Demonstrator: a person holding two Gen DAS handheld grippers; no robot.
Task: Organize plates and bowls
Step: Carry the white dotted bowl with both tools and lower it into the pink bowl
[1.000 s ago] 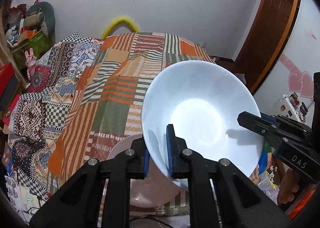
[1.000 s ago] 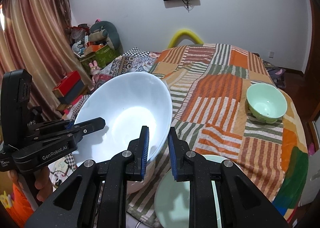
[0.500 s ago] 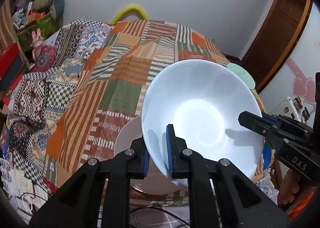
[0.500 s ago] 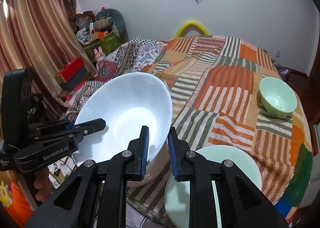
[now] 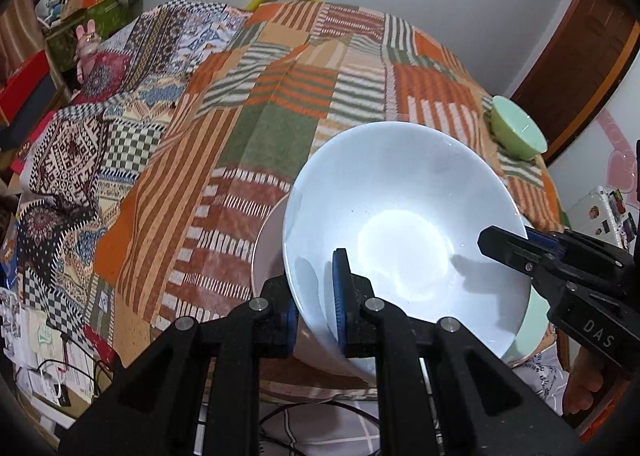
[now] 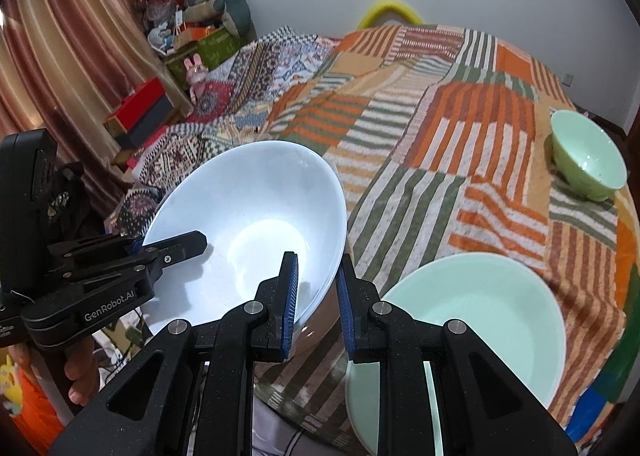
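A large white bowl point(image 5: 400, 215) point(image 6: 248, 207) hangs tilted over the near edge of the table. Both grippers hold it by opposite sides of its rim. My left gripper point(image 5: 316, 296) point(image 6: 188, 246) is shut on the rim, one pad inside the bowl and one outside. My right gripper point(image 6: 318, 288) point(image 5: 504, 248) is shut on the other side in the same way. Just below the bowl lies a pale pink plate point(image 5: 268, 256), mostly hidden. A mint green plate point(image 6: 480, 316) lies beside it on the right. A small green bowl point(image 6: 588, 155) point(image 5: 516, 131) stands upright further back.
The round table wears a striped patchwork cloth point(image 5: 280, 115) point(image 6: 440, 135). A patterned blanket point(image 5: 80, 143) hangs at its left. Boxes and soft toys point(image 6: 192, 39) pile up by the curtain. Cables and papers point(image 5: 52, 356) lie on the floor below the table's edge.
Both grippers have sunk toward the table's near edge with the white bowl between them. More of the pink plate, the mint plate and the small green bowl now shows.
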